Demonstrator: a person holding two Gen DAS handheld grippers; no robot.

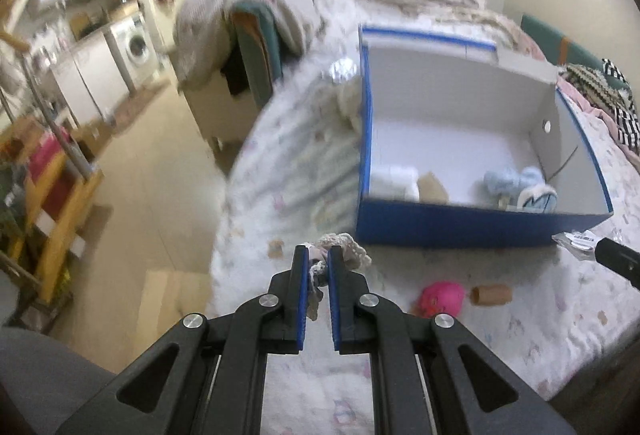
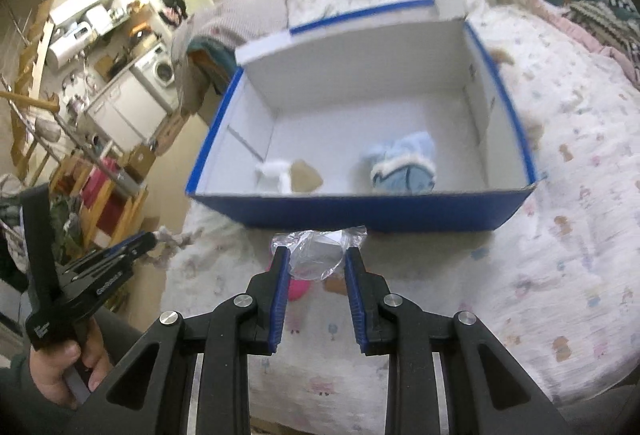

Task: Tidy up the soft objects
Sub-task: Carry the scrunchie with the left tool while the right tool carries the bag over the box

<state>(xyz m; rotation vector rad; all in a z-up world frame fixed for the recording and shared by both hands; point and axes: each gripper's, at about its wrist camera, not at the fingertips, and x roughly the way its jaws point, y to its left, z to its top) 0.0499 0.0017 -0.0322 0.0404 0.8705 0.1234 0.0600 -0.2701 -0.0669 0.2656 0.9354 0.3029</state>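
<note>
Both views were smeared by motion, so the small things were hard to read. In the open blue cardboard box with white inner walls [image 2: 360, 213], standing on the pale patterned bedspread [image 2: 560, 235], lay a fluffy light-blue soft item [image 2: 404, 167] and a white roll beside a tan scrap [image 2: 288, 177]; what those last two were could not be told. A bright pink soft toy [image 1: 442, 297] and a short brown cardboard tube [image 1: 492, 294] lay on the bedspread in front of the box, and the right wrist view showed only a sliver of the pink one behind a finger.

The left gripper [image 1: 318, 255] was pressed tight on a cream crocheted knit piece [image 1: 344, 249], whose lower end hung hidden between the blue pads (its full shape could not be made out). From the right wrist camera this gripper appeared at the left edge, angled down toward the bed, with a bare hand [image 2: 60, 371] wrapped around its handle and the forearm cut off by the frame.

The right gripper [image 2: 316, 255] pinched a crinkled clear plastic bag with something pale inside [image 2: 318, 251], held above the bedspread just in front of the box's near wall. Its fingers pointed steeply down toward the bed.
</note>
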